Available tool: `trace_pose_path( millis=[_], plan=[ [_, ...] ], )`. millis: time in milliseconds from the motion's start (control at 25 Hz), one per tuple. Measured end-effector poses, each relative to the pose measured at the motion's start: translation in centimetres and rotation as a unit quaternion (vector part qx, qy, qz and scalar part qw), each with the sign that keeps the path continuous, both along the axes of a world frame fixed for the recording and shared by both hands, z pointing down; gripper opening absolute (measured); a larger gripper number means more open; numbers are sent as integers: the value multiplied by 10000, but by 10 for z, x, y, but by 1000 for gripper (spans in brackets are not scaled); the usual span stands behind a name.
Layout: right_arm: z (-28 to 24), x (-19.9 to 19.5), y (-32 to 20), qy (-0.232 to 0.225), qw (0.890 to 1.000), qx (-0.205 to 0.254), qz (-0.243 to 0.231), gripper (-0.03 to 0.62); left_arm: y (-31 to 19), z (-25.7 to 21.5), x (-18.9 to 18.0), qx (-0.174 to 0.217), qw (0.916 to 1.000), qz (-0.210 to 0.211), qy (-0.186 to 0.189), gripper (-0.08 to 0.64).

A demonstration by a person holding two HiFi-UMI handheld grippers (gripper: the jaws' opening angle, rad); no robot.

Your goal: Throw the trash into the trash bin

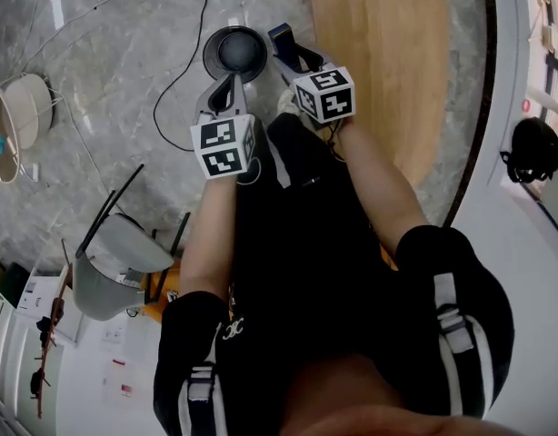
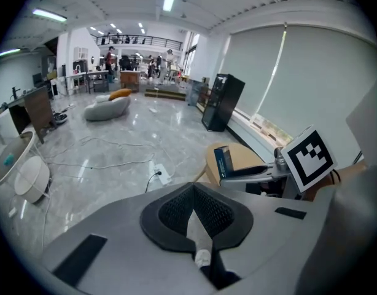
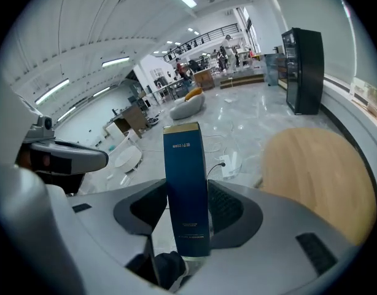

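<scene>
My right gripper (image 1: 293, 54) is shut on a tall dark blue box (image 1: 281, 36), which stands upright between its jaws (image 3: 187, 189) in the right gripper view. From the left gripper view the same box (image 2: 223, 163) juts out over a round wooden table (image 2: 240, 157). My left gripper (image 1: 226, 87) is beside it, jaws closed tip to tip (image 2: 193, 192). I cannot make out anything held in it. Its tips hang over a round black bin (image 1: 235, 51) on the floor below, seen from above.
The wooden table (image 1: 388, 62) lies just right of both grippers. Cables and a power strip (image 2: 159, 176) run over the grey marble floor. A grey chair (image 1: 115, 262) stands at lower left, round white seats (image 1: 11, 116) at far left, a white curved counter (image 1: 511, 198) at right.
</scene>
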State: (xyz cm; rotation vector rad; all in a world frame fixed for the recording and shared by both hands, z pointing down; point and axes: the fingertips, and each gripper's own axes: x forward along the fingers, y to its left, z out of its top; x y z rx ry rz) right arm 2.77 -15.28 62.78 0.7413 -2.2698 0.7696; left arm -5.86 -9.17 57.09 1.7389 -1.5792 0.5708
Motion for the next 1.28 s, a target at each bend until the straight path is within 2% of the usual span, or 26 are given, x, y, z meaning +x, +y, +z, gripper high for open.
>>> trace_pose_path(
  millis=[160,280,520,800,1000,1160,1280],
  plan=[
    [27,-50,17,58,9996,-230,-155,207,22,18,-45,-107,9995,-279,55,13],
    [56,-83,23,81,9990,-443,-10,207,35,34,-76,-155,9991,-372,139,12],
    [131,-118,35,238,9957,-837,315,209,61,99,-113,-471,9982,-230,281,12],
    [232,-134,53,540,9898,-1152,638,209,69,182,-138,-754,9966,24,343,12],
    [299,-139,54,767,9878,-1175,678,209,74,230,-151,-985,9942,83,423,13],
    [330,-135,50,909,9869,-1014,866,218,78,254,-157,-1111,9927,252,385,12],
    [334,-131,51,925,9860,-952,1010,232,80,262,-159,-1178,9919,297,379,13]
  ],
)
